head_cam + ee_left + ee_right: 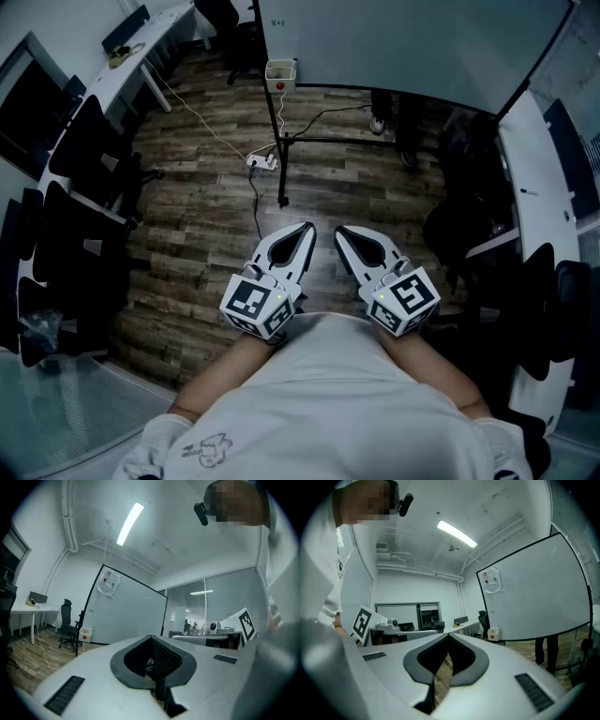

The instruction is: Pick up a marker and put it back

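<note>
I make out no marker in any view. A white board (403,47) on a black stand rises ahead of me; it also shows as the board (126,616) and the board (534,597) in the gripper views. A small white box (279,73) with a red spot hangs at its lower left corner, the same box (85,634) and box (492,633). Close to my body, my left gripper (307,228) and right gripper (339,230) point at the board side by side. The left gripper (151,637) and the right gripper (447,633) are both shut, holding nothing.
A power strip (262,162) and its cable lie on the wooden floor by the stand's foot. A person's feet (377,124) show behind the board. Black office chairs (84,178) line the left, a desk (141,47) stands far left, and dark chairs (469,225) crowd the right.
</note>
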A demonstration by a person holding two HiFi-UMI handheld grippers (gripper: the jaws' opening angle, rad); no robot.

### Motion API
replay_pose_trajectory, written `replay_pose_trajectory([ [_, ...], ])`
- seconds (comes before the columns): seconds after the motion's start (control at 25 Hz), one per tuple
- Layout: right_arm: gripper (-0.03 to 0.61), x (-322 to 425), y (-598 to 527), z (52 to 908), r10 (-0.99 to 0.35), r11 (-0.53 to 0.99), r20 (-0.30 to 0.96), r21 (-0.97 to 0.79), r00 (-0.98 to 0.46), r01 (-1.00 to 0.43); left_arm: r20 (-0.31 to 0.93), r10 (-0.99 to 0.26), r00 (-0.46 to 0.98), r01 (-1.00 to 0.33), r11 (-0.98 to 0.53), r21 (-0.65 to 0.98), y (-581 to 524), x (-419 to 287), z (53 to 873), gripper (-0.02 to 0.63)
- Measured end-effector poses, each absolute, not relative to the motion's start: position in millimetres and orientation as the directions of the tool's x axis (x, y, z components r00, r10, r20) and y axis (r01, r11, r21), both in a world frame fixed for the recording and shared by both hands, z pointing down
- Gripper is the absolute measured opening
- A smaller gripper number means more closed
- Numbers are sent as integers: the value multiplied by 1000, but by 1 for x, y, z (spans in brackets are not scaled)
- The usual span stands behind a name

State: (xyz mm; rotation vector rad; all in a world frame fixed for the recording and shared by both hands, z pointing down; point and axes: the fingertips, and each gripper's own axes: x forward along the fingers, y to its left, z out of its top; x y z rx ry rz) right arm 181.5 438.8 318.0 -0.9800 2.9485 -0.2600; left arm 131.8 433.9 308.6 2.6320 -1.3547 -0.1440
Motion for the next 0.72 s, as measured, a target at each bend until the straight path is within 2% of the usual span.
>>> replay_pose_trajectory([
  [0.72,12,151,404,343,-598,768,82,-225,-797,-599,30,-811,584,-792,-561,241,401,99,331,5],
])
